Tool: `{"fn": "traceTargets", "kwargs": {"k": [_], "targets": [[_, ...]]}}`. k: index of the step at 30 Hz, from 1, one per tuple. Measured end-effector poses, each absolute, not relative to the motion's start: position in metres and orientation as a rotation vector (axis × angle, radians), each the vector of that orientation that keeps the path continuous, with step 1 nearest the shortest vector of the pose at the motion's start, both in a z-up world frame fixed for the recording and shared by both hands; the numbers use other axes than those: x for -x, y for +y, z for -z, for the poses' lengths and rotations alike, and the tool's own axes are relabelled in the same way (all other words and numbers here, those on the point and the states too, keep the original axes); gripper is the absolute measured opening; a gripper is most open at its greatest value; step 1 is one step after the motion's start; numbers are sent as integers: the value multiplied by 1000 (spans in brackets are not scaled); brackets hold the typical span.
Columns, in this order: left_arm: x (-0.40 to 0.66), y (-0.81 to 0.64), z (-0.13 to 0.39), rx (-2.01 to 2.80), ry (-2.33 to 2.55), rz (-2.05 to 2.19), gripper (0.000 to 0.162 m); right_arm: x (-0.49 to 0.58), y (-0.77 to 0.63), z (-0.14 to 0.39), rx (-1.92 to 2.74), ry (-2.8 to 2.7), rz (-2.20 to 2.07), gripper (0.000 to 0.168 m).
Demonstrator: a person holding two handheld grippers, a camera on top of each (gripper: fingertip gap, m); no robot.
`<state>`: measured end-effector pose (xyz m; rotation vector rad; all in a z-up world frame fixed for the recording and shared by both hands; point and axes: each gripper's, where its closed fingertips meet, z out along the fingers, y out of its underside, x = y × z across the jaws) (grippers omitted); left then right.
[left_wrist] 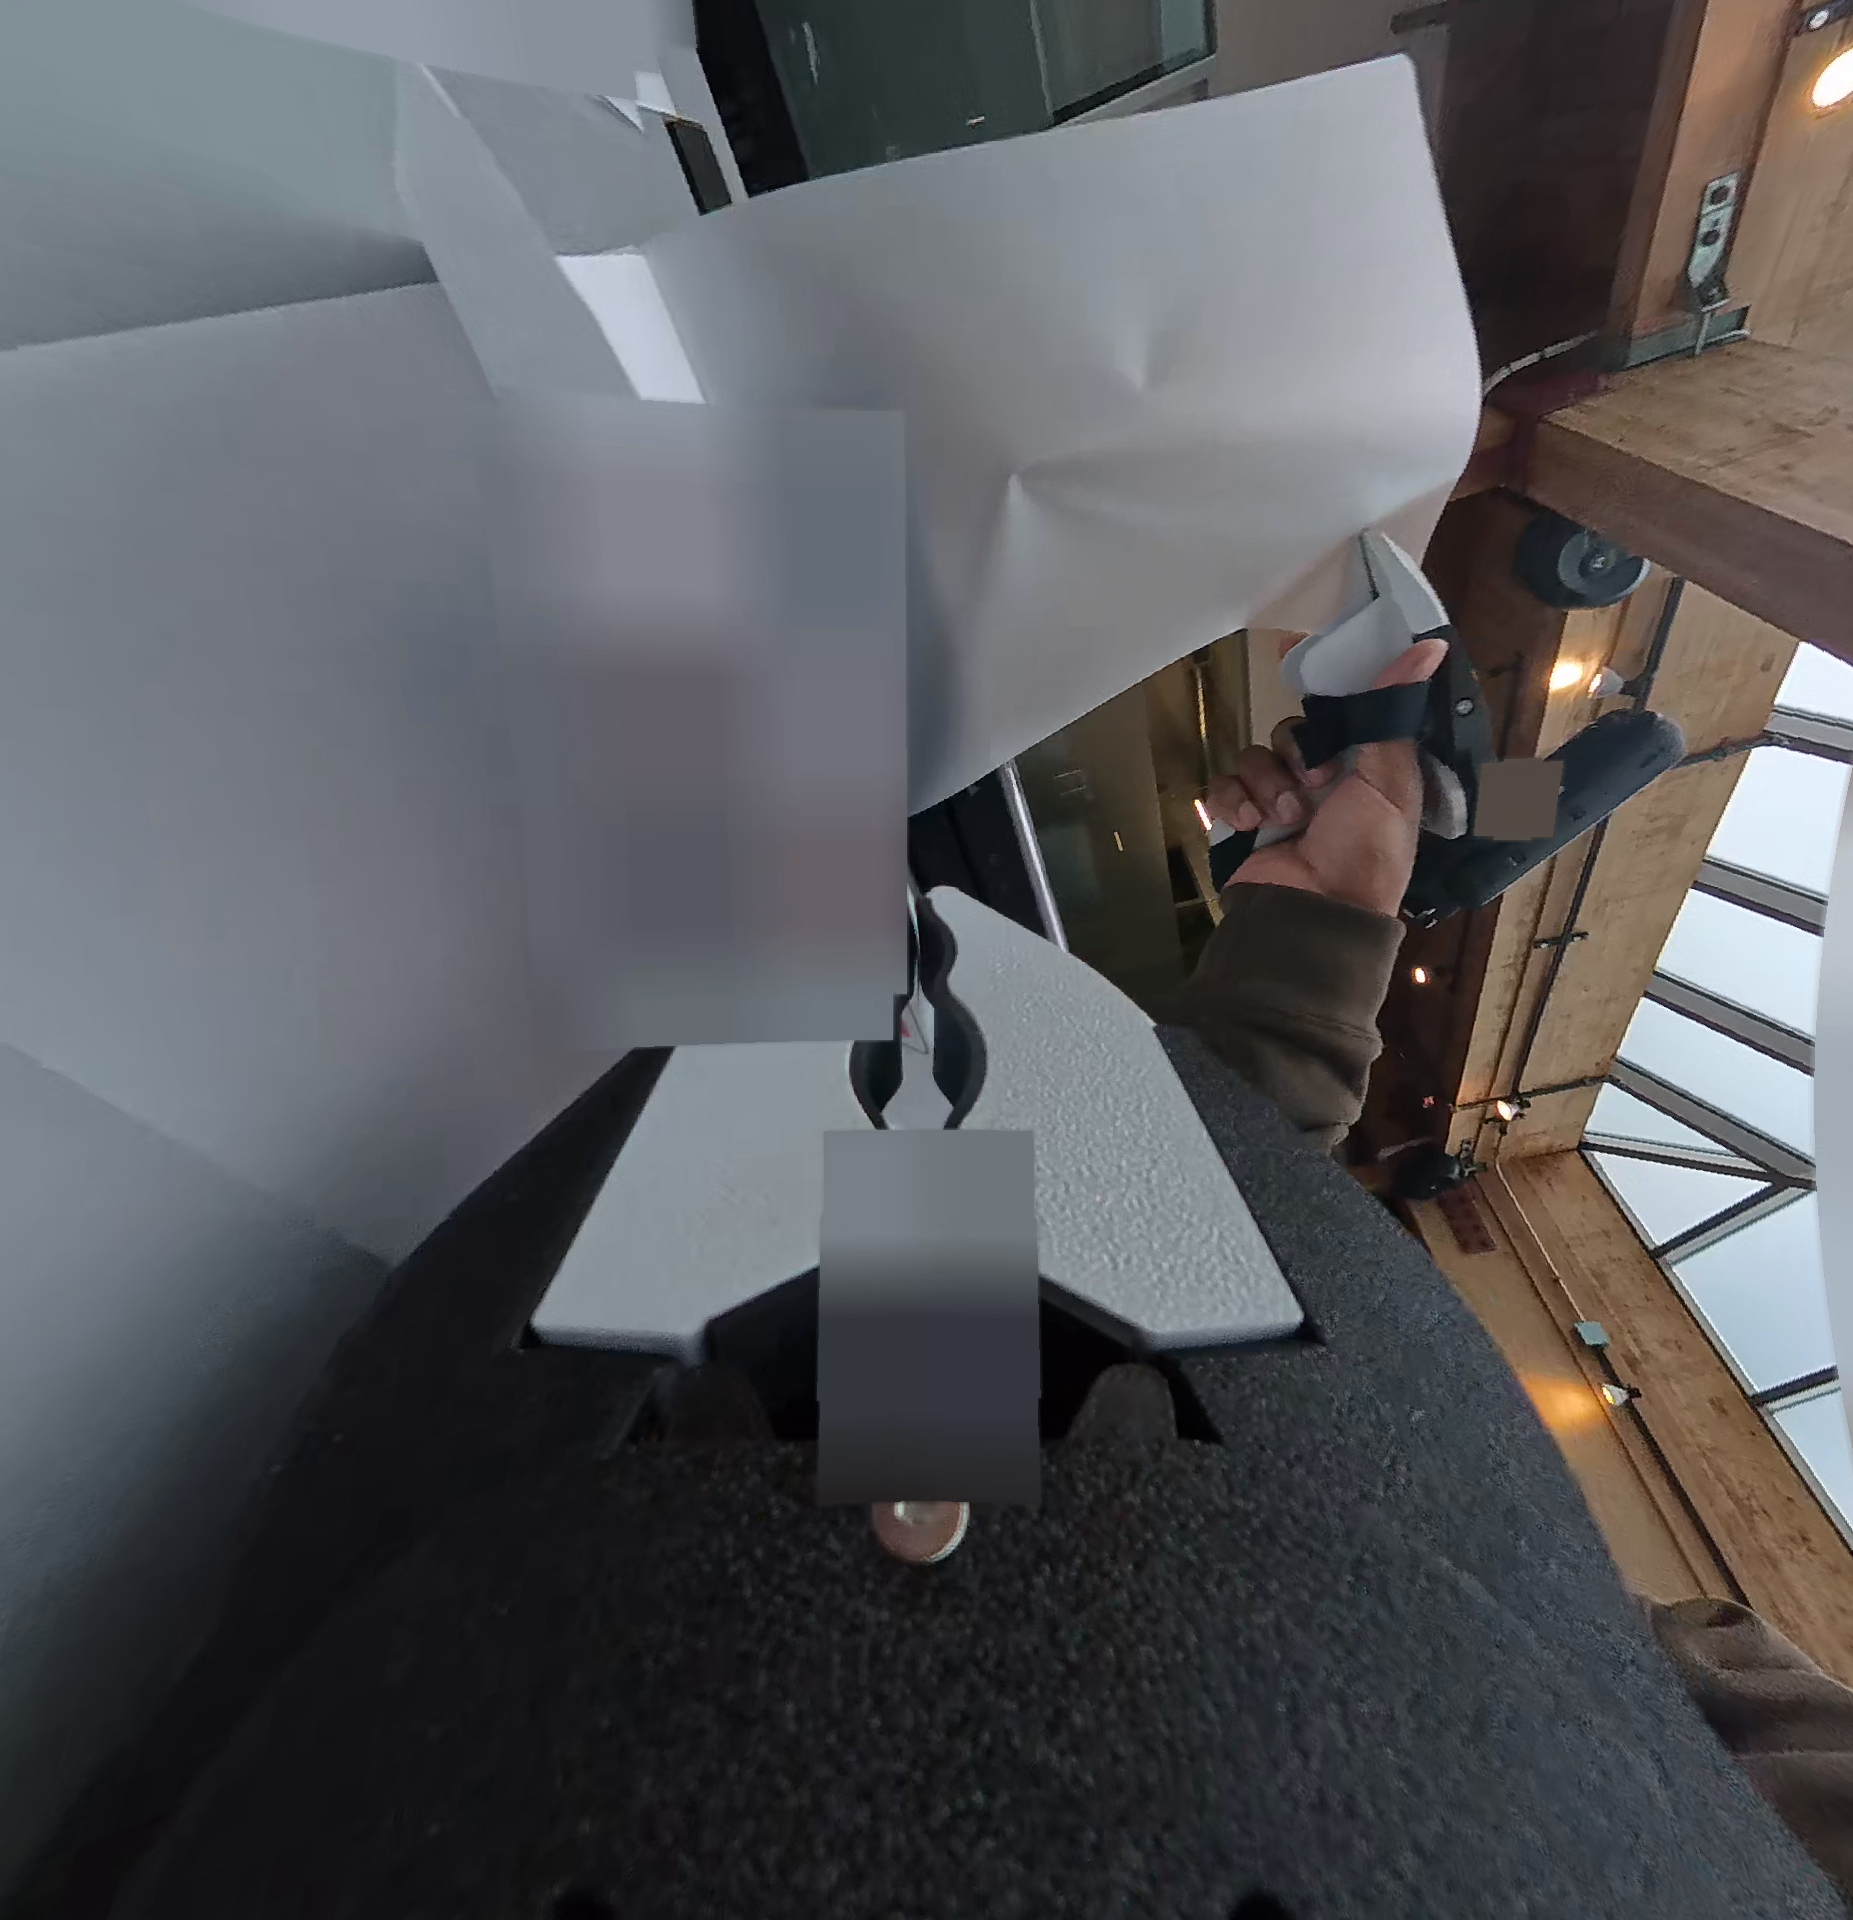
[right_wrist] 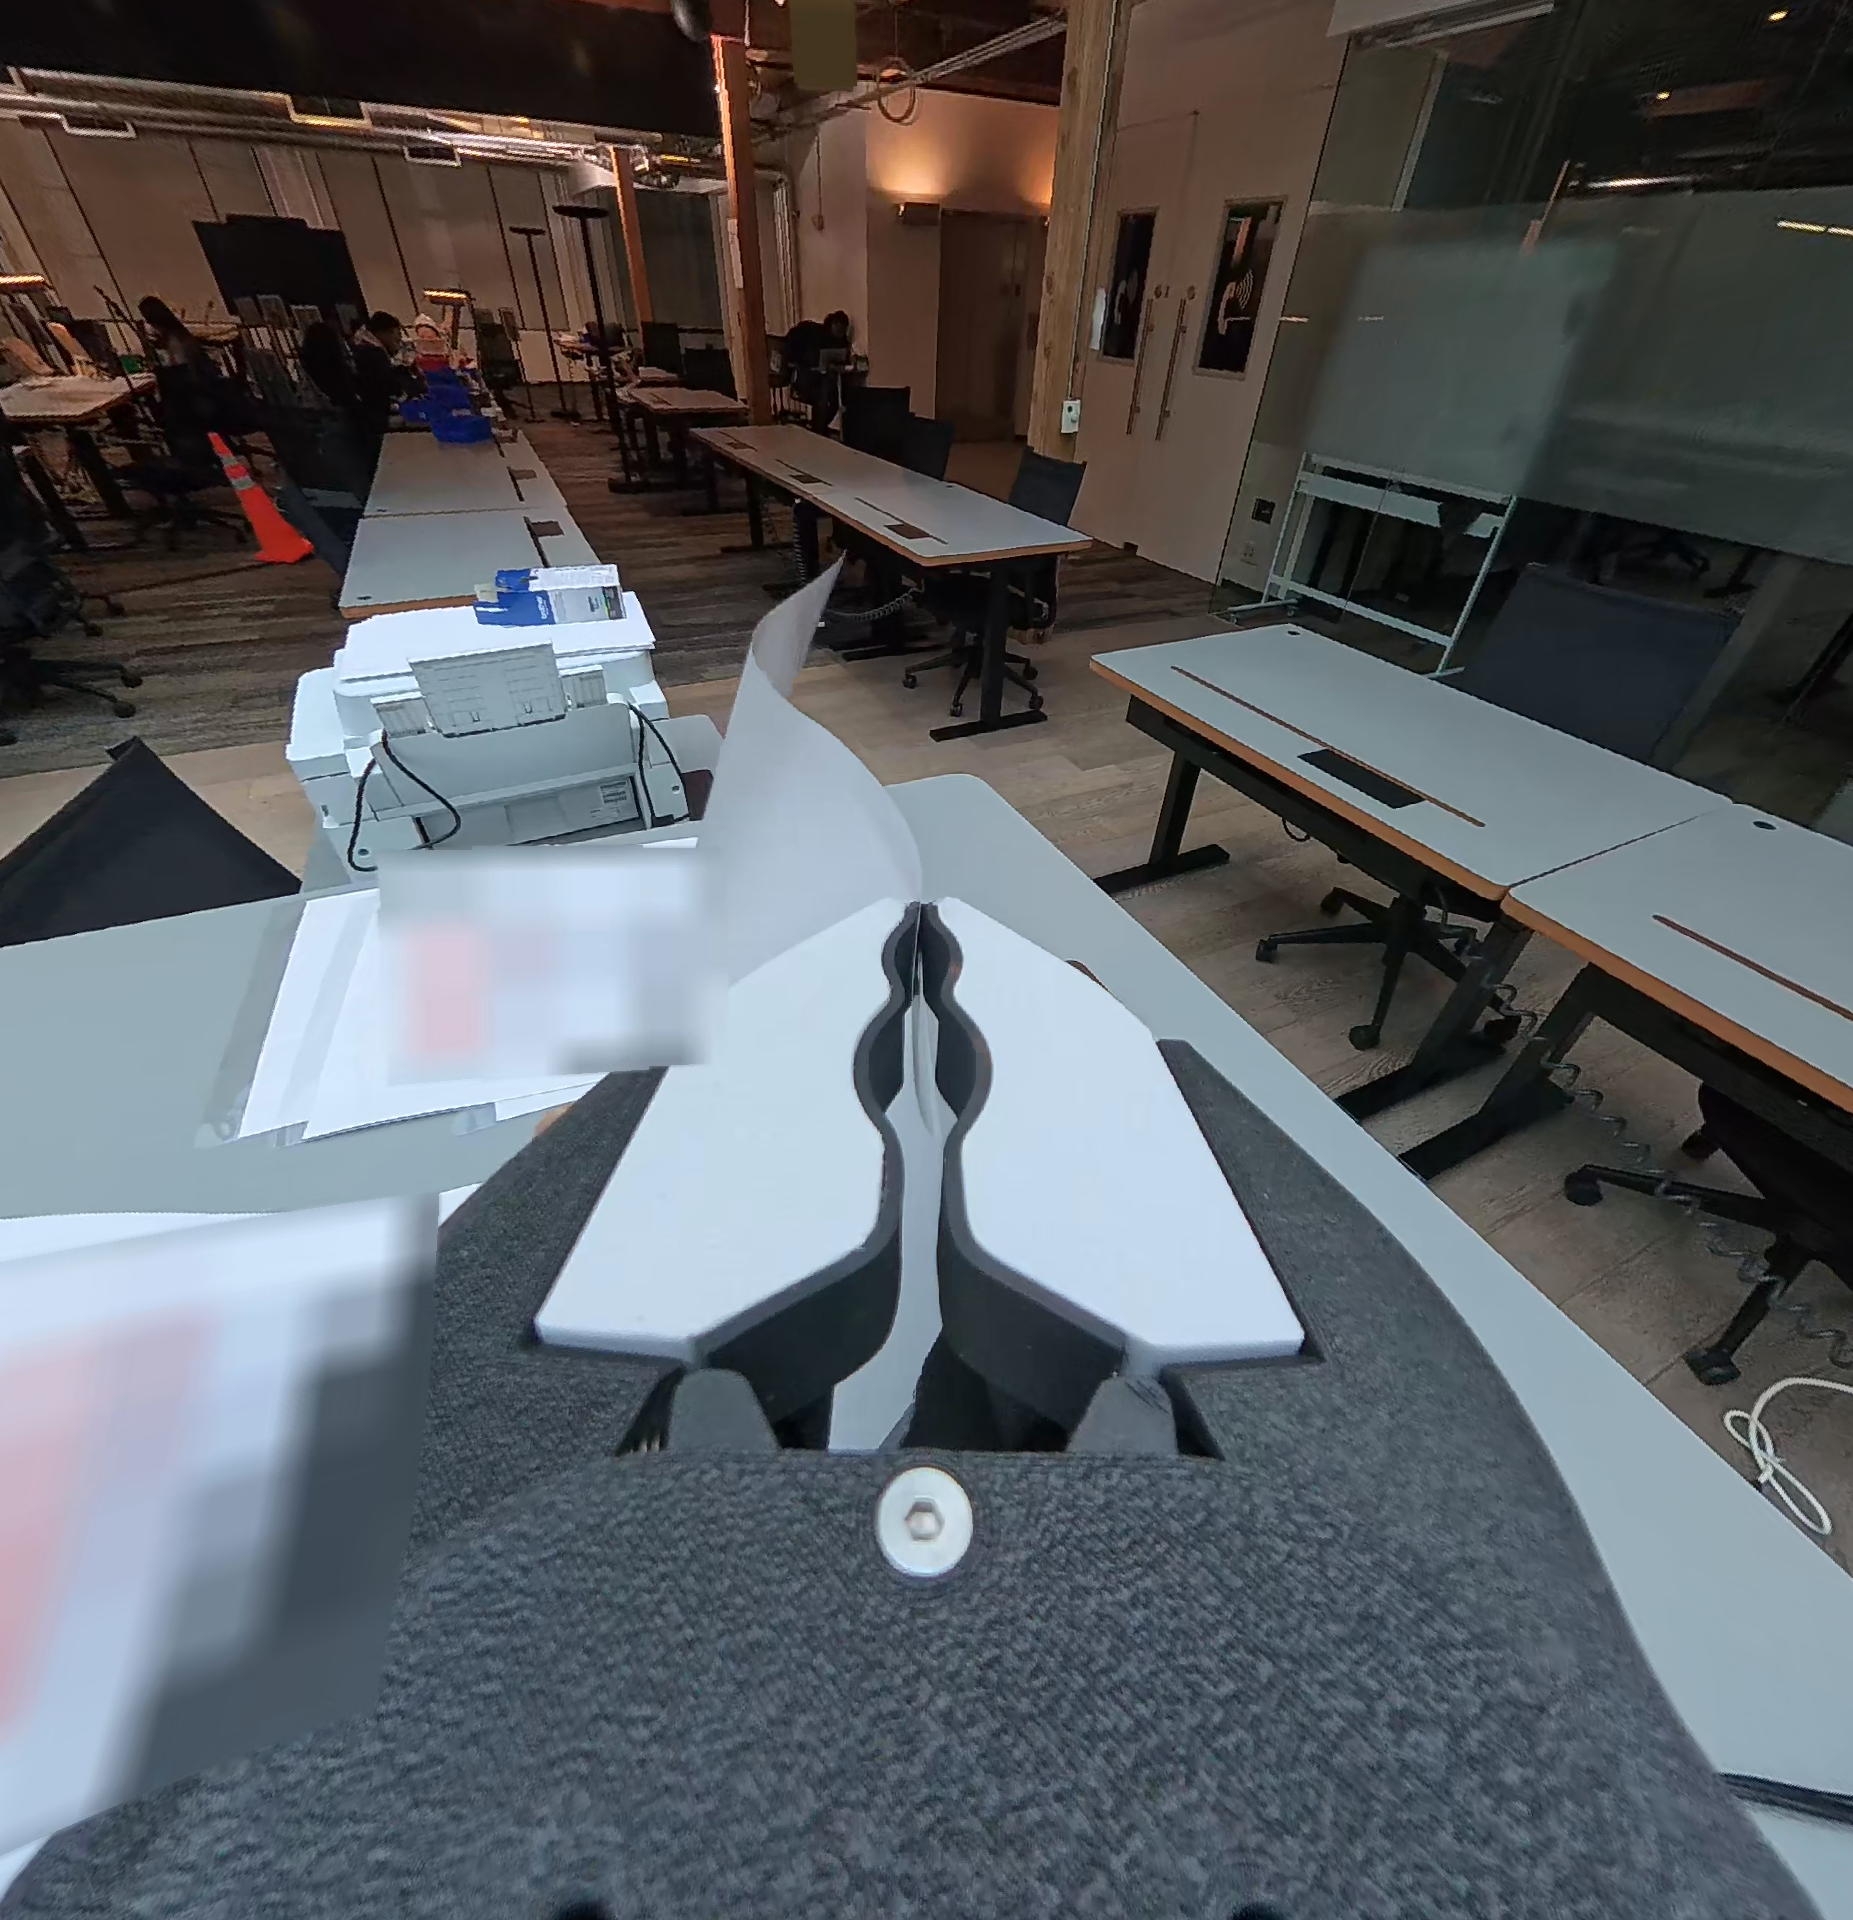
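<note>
Both sets of jaws are clenching the same white sheet of paper (left_wrist: 1057, 364): the left gripper (left_wrist: 917, 997) and the right gripper (right_wrist: 917, 935) are each pinching an edge, holding it lifted above the grey counter (right_wrist: 122, 1039), where a paper stack (right_wrist: 319, 1049) and white printer (right_wrist: 486, 748) are sitting.

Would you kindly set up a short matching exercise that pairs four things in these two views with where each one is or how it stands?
Things:
1. sheet of paper
2. white printer
3. orange cone
4. right tool

States or places:
A. on the floor, far left
B. closed on the sheet's edge
C. curling upward, held off the desk
D. on the desk, behind the stacked papers

Pairs: 1-C, 2-D, 3-A, 4-B
</note>
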<state>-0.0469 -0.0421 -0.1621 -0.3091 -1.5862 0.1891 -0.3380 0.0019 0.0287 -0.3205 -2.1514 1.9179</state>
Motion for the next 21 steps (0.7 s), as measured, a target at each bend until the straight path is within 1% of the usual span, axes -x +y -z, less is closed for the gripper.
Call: {"fn": "traceTargets", "kwargs": {"k": [1,9,21], "targets": [[46,-40,167,331,-1618,-180,0,338,2,-29,320,-2152,-1920,0],[48,-26,177,466,-1669,-106,0,335,0,-29,316,-2161,-1923,0],[50,-29,179,383,-1719,-200,0,326,-3,-25,302,-2211,-1893,0]]}}
